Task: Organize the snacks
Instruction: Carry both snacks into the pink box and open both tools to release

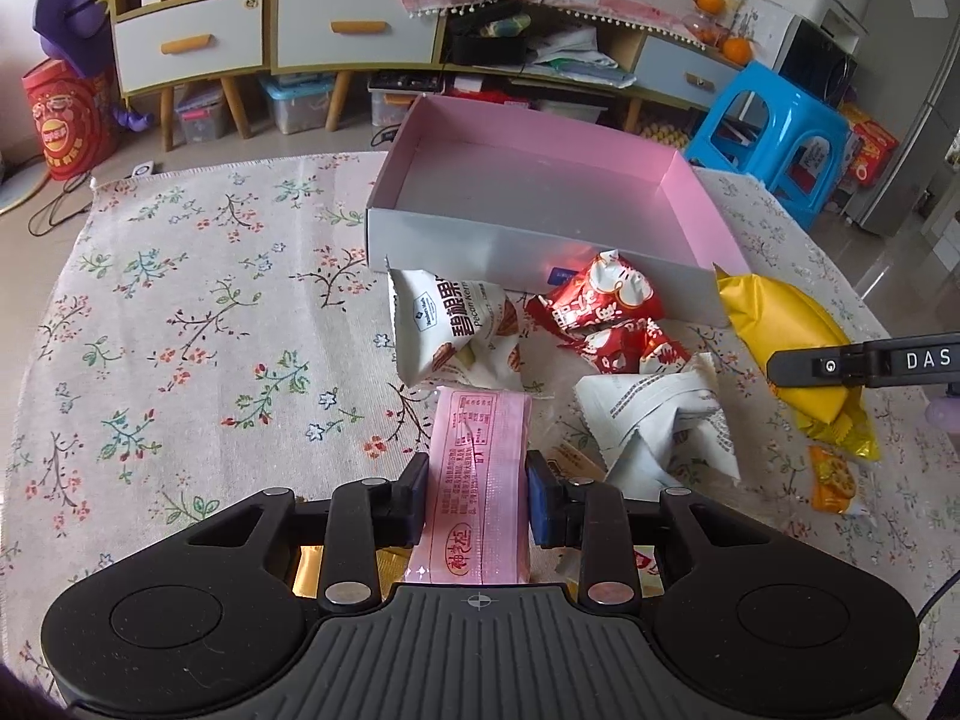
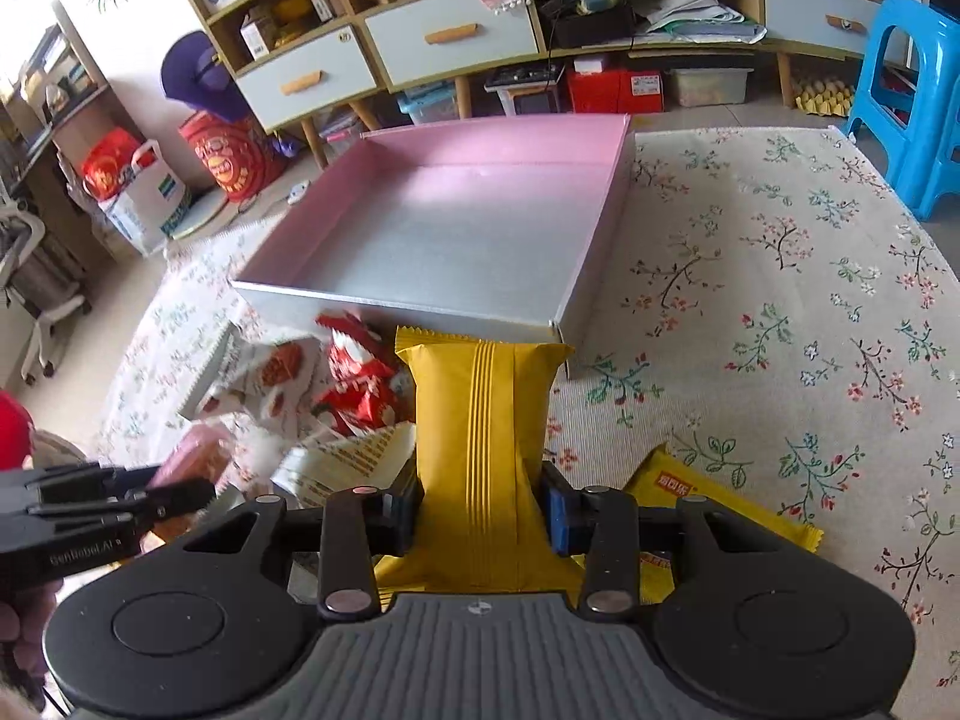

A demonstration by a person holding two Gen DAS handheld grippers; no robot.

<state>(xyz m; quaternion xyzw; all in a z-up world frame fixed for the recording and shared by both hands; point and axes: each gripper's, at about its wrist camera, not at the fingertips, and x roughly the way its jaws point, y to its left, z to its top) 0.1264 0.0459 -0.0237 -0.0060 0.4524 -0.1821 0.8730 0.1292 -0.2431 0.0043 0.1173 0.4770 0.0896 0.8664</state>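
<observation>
My left gripper (image 1: 478, 495) is shut on a pink snack packet (image 1: 480, 480), its pads pressing both sides. My right gripper (image 2: 480, 510) is shut on a yellow snack packet (image 2: 483, 420), which also shows at the right of the left wrist view as the yellow packet (image 1: 780, 330) with the right gripper's finger across it. Ahead of both stands a shallow box (image 1: 540, 240) with a pink inside, nothing in it; in the right wrist view the box (image 2: 420, 294) lies just beyond the yellow packet. Loose snacks lie before it: a white pecan packet (image 1: 444, 330), red packets (image 1: 606, 312), a white crumpled packet (image 1: 660, 420).
A floral cloth (image 1: 198, 312) covers the table. A flat yellow packet (image 2: 720, 498) and an orange one (image 1: 834, 480) lie near the right gripper. Blue stools (image 1: 774, 126) stand beyond the table's right corner, with drawers (image 1: 354, 30) and storage bins along the back wall.
</observation>
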